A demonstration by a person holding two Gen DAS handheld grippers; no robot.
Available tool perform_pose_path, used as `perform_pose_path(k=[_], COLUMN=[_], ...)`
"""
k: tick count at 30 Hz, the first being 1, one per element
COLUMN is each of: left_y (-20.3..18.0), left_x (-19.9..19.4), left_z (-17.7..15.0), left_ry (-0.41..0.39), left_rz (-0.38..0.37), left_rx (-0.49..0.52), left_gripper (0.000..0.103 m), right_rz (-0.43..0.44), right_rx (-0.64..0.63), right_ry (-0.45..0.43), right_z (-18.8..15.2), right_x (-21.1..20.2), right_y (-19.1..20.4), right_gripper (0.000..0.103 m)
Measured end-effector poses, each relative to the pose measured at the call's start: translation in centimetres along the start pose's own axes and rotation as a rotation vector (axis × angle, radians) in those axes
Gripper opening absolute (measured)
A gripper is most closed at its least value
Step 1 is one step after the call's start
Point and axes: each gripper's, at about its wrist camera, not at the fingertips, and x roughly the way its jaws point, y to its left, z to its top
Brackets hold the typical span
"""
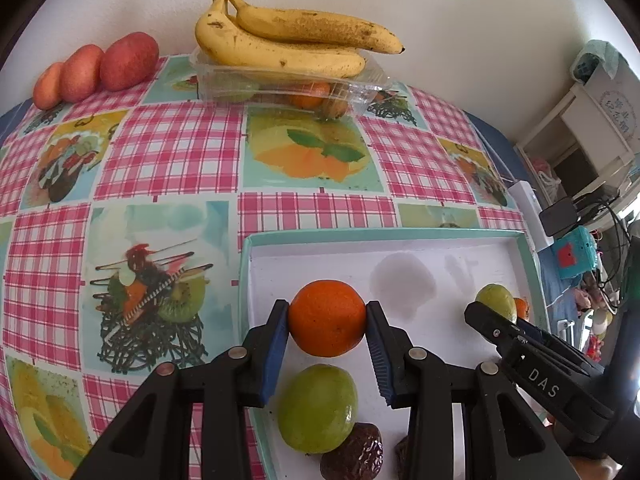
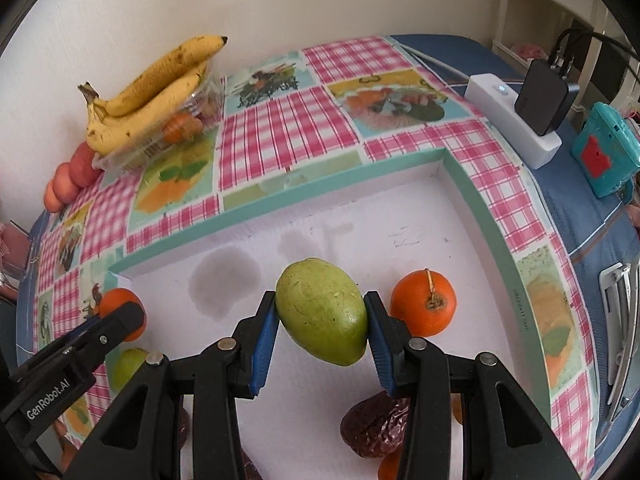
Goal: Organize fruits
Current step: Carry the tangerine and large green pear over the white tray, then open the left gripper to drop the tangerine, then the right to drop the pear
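My left gripper (image 1: 327, 323) is shut on an orange tangerine (image 1: 327, 322), held just above the white tray (image 1: 460, 252). Below it in the tray lie a green fruit (image 1: 318, 408) and a dark date (image 1: 354, 454). My right gripper (image 2: 322, 320) is shut on a green fruit (image 2: 324, 316) over the same tray (image 2: 464, 184). Another tangerine (image 2: 424, 303) and a date (image 2: 374, 426) lie beside it. The right gripper also shows in the left wrist view (image 1: 496, 320), and the left gripper in the right wrist view (image 2: 124, 320).
A bunch of bananas (image 1: 288, 42) rests on a clear plastic box (image 1: 280, 88) holding more fruit at the table's back. Three red fruits (image 1: 96, 68) line the back left. A white power strip (image 2: 512, 120) with a black adapter and a teal device (image 2: 606, 150) sit at the right.
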Motion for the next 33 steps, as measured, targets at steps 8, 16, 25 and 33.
perform_pose_path(k=[8, 16, 25, 33], left_y=[0.2, 0.2, 0.2, -0.5], left_x=[0.6, 1.0, 0.9, -2.1], left_z=[-0.1, -0.2, -0.1, 0.8], left_ry=[0.015, 0.029, 0.037, -0.021], left_rz=[0.006, 0.012, 0.015, 0.038], left_rx=[-0.011, -0.015, -0.016, 0.018], left_gripper=[0.041, 0.041, 0.043, 0.056], right_rz=[-0.011, -0.017, -0.022, -0.025], right_rx=[-0.01, -0.011, -0.011, -0.018], right_ry=[0.02, 0.025, 0.025, 0.004], right_z=[-0.1, -0.1, -0.1, 0.1], right_x=[0.7, 1.0, 1.0, 0.5], right_y=[0.3, 0.3, 0.2, 0.3], right_gripper=[0.045, 0.045, 0.045, 0.046])
